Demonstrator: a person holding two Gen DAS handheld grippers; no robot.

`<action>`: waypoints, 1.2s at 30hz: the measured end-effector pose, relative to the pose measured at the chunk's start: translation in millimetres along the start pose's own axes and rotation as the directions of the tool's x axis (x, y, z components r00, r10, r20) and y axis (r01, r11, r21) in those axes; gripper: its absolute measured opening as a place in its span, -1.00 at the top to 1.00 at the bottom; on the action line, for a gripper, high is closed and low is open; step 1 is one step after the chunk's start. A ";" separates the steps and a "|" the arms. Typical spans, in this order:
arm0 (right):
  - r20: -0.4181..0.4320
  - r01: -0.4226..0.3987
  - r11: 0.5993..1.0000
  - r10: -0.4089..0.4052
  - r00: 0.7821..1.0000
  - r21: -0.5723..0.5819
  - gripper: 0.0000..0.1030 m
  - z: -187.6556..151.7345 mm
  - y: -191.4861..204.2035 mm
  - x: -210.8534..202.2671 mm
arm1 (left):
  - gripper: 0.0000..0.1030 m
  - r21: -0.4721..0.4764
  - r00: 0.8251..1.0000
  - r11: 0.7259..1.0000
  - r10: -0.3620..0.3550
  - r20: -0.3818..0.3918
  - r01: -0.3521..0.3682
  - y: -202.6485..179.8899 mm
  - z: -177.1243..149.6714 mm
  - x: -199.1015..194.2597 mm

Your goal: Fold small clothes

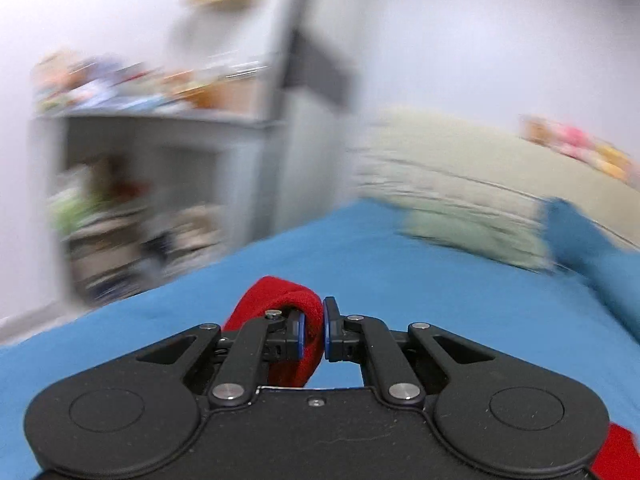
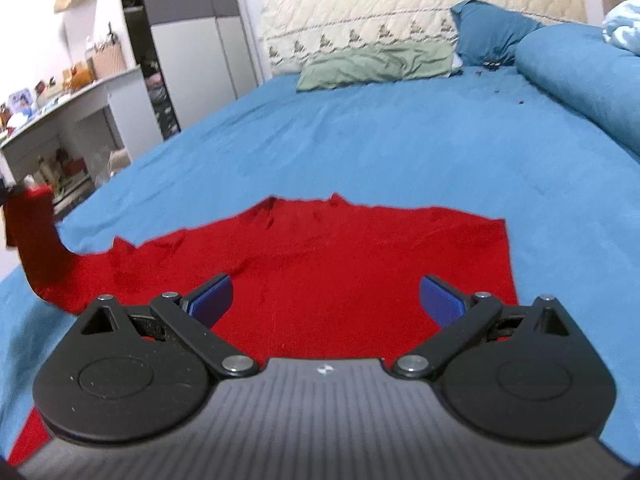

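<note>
A red garment (image 2: 340,264) lies spread on the blue bed sheet (image 2: 380,140). My left gripper (image 1: 313,330) is shut on the garment's red sleeve end (image 1: 280,296) and holds it above the bed; in the right wrist view that lifted sleeve (image 2: 32,236) rises at the far left. My right gripper (image 2: 326,300) is open and empty, hovering just above the middle of the garment, its blue pads (image 2: 212,296) spread wide.
A green pillow (image 2: 376,64) and a blue pillow (image 2: 492,32) lie by the quilted headboard (image 2: 400,4). A rolled blue blanket (image 2: 580,76) runs along the right. A cluttered white desk (image 2: 60,116) and a wardrobe (image 2: 192,40) stand left of the bed.
</note>
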State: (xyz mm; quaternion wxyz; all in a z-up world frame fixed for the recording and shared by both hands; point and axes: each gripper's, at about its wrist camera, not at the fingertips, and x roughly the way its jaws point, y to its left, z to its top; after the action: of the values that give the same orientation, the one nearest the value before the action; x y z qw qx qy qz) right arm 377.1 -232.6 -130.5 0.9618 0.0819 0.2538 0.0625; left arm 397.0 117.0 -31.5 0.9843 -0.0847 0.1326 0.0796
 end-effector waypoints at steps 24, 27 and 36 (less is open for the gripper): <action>-0.016 0.021 0.998 -0.022 1.000 -0.058 -1.00 7.5 0.8 10.5 | -0.83 0.282 0.859 0.840 -0.348 -0.376 0.464 -157.5 -118.7 8.2; -0.048 -0.028 0.988 0.021 0.999 -0.154 -1.00 23.9 23.7 27.3 | -0.86 0.317 0.893 0.858 -0.296 -0.339 0.405 -120.6 -104.4 -11.7; -0.176 -0.058 0.813 -0.056 0.983 -0.579 -0.94 0.1 121.2 113.3 | -0.86 0.311 0.918 0.933 -0.050 -0.392 0.184 -33.5 -125.2 -15.0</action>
State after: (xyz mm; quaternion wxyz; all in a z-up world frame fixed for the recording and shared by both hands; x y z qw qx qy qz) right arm 465.5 -95.6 -161.7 0.9128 -0.2222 0.3104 0.1450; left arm 357.6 58.9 -141.5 0.9428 0.0655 0.3260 -0.0224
